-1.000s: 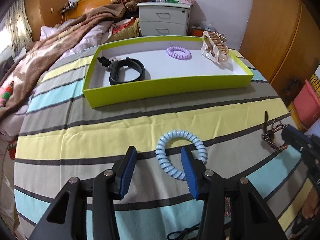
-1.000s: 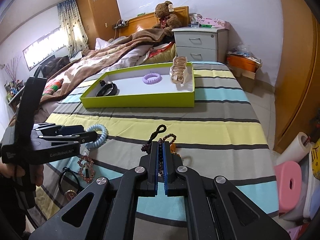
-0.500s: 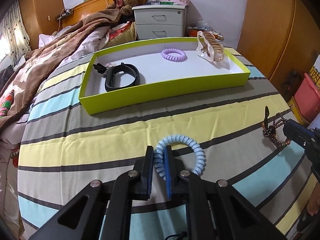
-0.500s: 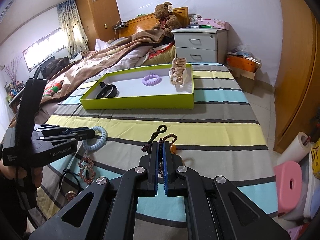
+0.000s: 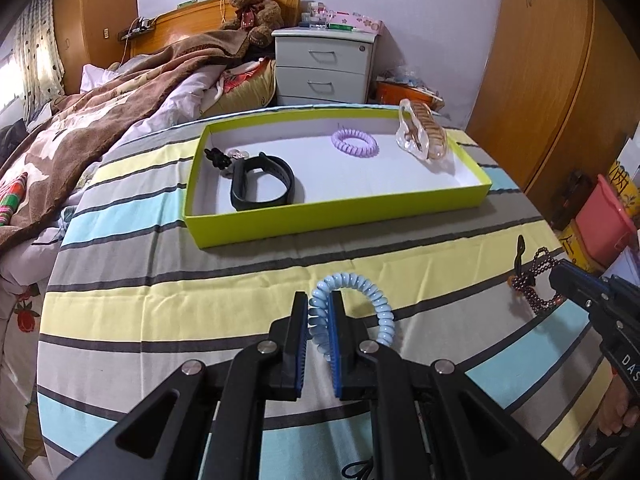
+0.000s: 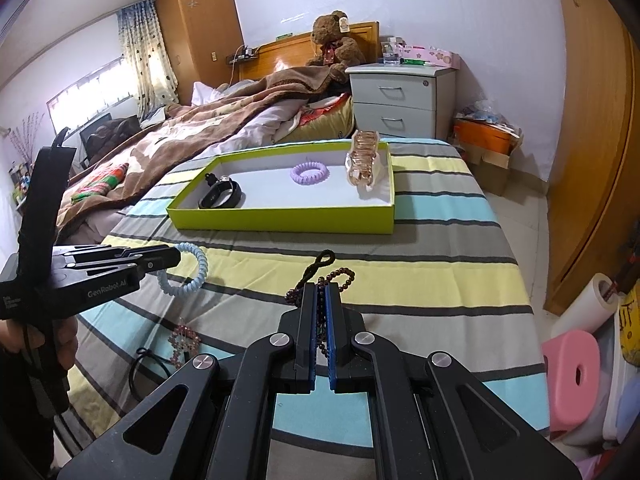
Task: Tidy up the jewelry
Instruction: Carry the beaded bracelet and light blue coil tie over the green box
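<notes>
Jewelry sits at both grippers: the left gripper [image 5: 319, 320] is clamped on one side of a pale blue spiral coil band [image 5: 352, 314], glossy plastic and ring-shaped, whose free loop hangs forward over the striped bedsheet [image 5: 168, 300]. The right gripper [image 6: 319, 320] is pinched tight on a dark beaded bracelet [image 6: 340, 276], round reddish-brown beads with a black cord loop sticking out ahead of the blue-padded fingers. White lettering "GenRobot.AI" shows on the left gripper's black body in the right wrist view. On the sheet near that gripper lie a small pinkish beaded piece [image 6: 183, 340] and a thin black cord loop [image 6: 148, 364]. The sheet is woven cotton in yellow, grey and light blue bands with dark lines. Farther on rests a lime-green rectangular box [image 5: 332, 216] with a white inside, holding a matte black wristband [image 5: 262, 182], a lilac spiral coil band [image 5: 355, 143] and a clear amber hair claw [image 5: 422, 138]. Beyond stand a grey nightstand [image 5: 326, 68] and a brown plush teddy bear [image 5: 254, 4].
</notes>
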{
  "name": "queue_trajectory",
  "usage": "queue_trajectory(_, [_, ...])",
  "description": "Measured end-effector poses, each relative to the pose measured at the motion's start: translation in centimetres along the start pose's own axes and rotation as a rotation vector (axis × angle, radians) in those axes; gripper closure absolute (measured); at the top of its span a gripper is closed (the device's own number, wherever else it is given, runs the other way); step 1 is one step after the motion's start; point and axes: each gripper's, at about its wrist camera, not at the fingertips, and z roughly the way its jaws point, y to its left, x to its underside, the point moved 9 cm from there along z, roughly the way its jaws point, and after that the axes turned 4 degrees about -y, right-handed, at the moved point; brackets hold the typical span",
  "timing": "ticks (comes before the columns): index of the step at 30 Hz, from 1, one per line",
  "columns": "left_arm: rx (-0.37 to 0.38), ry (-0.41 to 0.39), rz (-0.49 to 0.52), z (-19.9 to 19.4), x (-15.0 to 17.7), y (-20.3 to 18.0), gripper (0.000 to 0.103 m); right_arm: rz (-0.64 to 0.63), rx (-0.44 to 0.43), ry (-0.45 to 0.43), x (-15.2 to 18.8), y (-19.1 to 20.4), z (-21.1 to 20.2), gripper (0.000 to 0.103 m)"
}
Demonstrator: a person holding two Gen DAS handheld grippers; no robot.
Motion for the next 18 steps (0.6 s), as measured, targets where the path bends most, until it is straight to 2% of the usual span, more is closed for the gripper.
queue_trajectory(8, [0.001, -0.041, -0.031, -1.6, -1.2, 1.4, 0.093, -0.013, -0.007, -0.019, -1.9, 1.0, 0.0, 0.1])
queue_trajectory(18, [-0.001, -0.086, -0.075, -2.5, -4.8, 3.7, 0.093, -0.027, -0.023, -0.038, -5.3, 2.6, 1.1, 0.1])
